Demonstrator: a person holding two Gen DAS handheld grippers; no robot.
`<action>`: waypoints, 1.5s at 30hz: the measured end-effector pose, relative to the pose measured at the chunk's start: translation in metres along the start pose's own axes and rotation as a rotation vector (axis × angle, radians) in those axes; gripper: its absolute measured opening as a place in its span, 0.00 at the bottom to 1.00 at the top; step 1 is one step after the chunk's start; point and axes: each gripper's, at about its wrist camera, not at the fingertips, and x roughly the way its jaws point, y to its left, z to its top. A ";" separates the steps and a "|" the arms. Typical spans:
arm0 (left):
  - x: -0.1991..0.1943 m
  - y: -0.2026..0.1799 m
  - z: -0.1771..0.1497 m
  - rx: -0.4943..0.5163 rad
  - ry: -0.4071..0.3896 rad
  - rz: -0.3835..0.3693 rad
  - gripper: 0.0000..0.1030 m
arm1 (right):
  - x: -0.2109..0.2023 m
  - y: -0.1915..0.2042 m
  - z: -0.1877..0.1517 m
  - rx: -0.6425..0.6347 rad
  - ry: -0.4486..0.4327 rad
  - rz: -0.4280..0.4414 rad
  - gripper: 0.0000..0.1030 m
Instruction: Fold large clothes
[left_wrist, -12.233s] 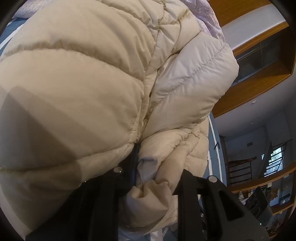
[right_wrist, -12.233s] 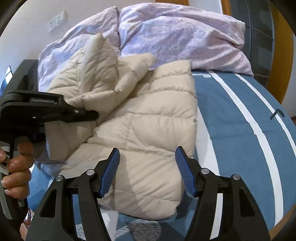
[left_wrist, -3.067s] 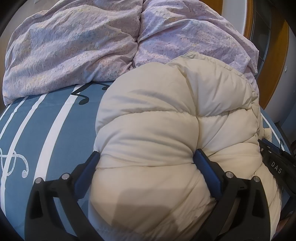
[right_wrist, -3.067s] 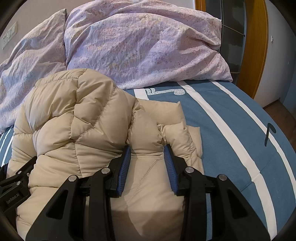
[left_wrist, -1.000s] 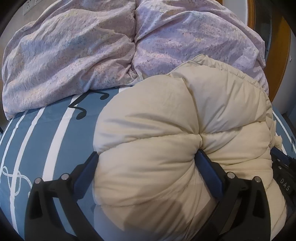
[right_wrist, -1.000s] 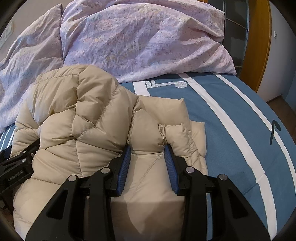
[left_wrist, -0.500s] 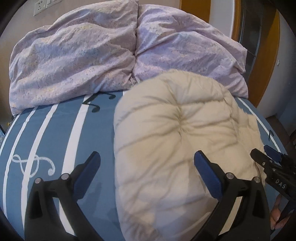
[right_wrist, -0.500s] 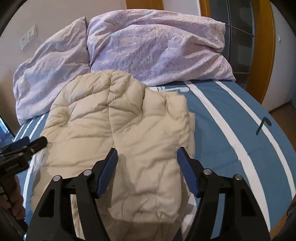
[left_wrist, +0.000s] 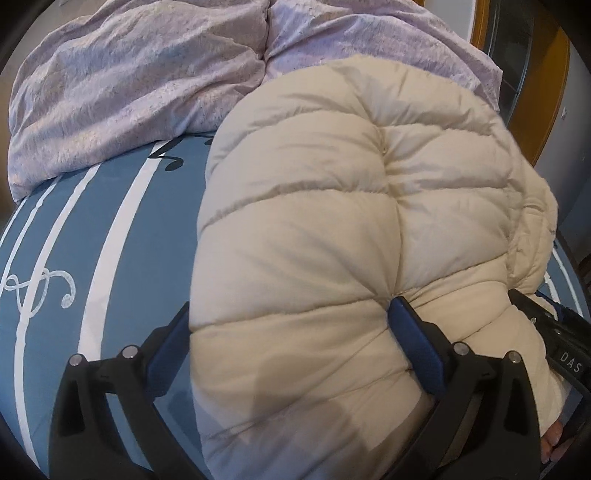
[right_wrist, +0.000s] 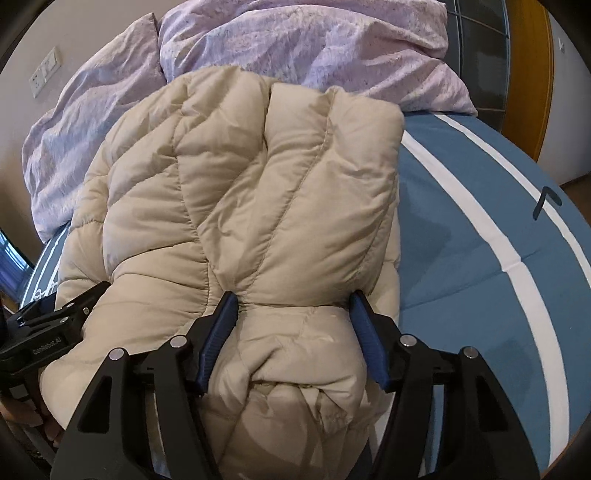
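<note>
The cream-beige quilted down jacket (left_wrist: 314, 236) lies folded into a thick, puffy bundle on the blue bed sheet with white stripes (left_wrist: 122, 236). In the left wrist view it fills the frame from centre out to 3 o'clock, its far end at 12 o'clock reaching the lilac pillows (left_wrist: 147, 74). In the right wrist view, stitched panels bulge upward, with a rumpled roll of fabric tucked at 6 o'clock.
</note>
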 end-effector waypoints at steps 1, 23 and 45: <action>0.000 -0.002 0.000 0.005 -0.002 0.007 0.98 | 0.001 0.000 0.000 0.000 -0.001 0.000 0.61; -0.033 -0.003 -0.001 0.088 -0.089 0.078 0.98 | 0.004 -0.061 0.040 0.267 0.133 0.239 0.94; -0.044 0.052 0.028 -0.076 -0.062 -0.019 0.97 | 0.049 -0.068 0.041 0.403 0.188 0.519 0.41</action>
